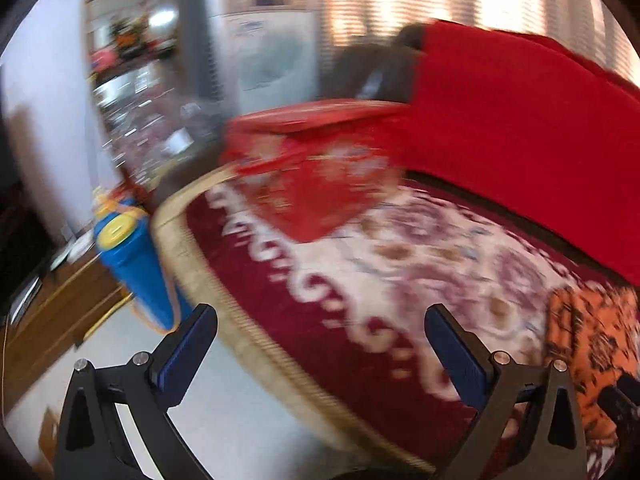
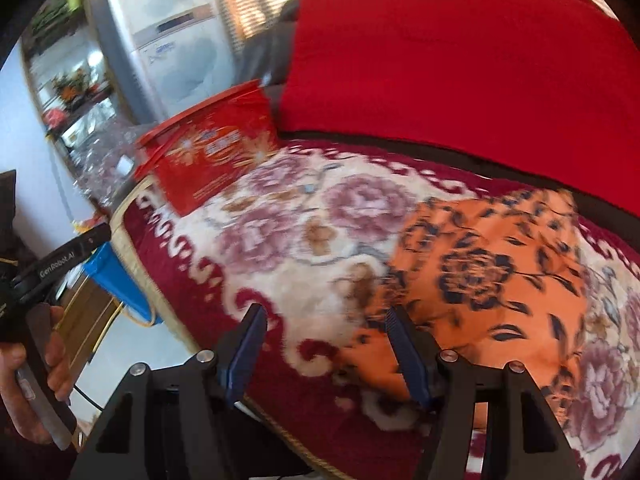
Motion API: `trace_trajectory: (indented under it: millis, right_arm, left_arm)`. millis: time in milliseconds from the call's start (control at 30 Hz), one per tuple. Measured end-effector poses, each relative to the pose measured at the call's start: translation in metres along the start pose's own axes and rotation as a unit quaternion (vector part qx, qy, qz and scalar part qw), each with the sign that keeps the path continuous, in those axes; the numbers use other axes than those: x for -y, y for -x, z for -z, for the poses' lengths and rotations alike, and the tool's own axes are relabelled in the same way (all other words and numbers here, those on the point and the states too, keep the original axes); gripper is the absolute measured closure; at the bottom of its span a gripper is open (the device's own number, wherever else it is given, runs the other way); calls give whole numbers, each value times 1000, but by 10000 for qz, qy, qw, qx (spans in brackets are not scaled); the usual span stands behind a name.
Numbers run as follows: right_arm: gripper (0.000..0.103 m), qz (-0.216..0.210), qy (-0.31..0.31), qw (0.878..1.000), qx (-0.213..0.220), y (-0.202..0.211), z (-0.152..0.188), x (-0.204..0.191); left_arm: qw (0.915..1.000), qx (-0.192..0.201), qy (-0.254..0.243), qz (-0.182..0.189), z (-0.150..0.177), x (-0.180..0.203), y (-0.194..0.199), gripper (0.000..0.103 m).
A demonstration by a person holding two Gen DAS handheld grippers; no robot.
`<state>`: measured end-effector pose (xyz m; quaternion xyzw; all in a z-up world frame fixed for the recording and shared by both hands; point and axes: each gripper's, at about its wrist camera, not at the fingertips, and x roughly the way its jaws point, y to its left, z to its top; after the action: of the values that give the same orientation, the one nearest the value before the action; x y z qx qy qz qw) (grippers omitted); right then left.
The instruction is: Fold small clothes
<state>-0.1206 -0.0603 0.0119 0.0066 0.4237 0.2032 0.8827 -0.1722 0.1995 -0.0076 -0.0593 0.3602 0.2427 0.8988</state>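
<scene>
**Folding not begun — both grippers empty, approaching the garment**

Orange flowered garment [image 2: 492, 276] lies spread on the floral blanket [image 2: 288, 224] of a sofa seat, at about 3 o'clock in the right wrist view and at 4 o'clock, far edge, in the left wrist view. Looks roughly flat; no fold line visible, though blur hides detail. Edges toward 5 o'clock run out of frame, so can't tell its full outline.

Right gripper [image 2: 326, 346]: jaws parted, nothing between them, pointing down at the garment's near-left edge, not touching as far as I can tell. Left gripper [image 1: 320, 350]: jaws wide apart, released, empty, over the blanket's dark red border, well apart from the garment.

Red cushion [image 2: 460, 60] sits behind at 12–1 o'clock; red printed bag [image 2: 212, 160] at 10 o'clock; blue container [image 1: 132, 256] beside the sofa at 9 o'clock.

Judgement: nothing done yet. Left to do: grasp an edge or corners, fold over, flatten.
</scene>
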Motion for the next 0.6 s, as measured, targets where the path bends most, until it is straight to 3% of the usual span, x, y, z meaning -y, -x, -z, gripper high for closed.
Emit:
trace_trajectory:
  millis: [267, 433, 600]
  right_arm:
    - [37, 574, -709, 9955, 270, 15, -2, 91]
    - [37, 826, -973, 9914, 299, 10, -1, 136]
    - [37, 866, -1184, 9889, 240, -5, 2, 165]
  left_arm:
    - [9901, 20, -1034, 950, 0, 138, -4, 0]
    - [9835, -109, -1336, 1219, 9, 194, -14, 0]
    - [9802, -256, -1496, 1271, 19, 226, -29, 0]
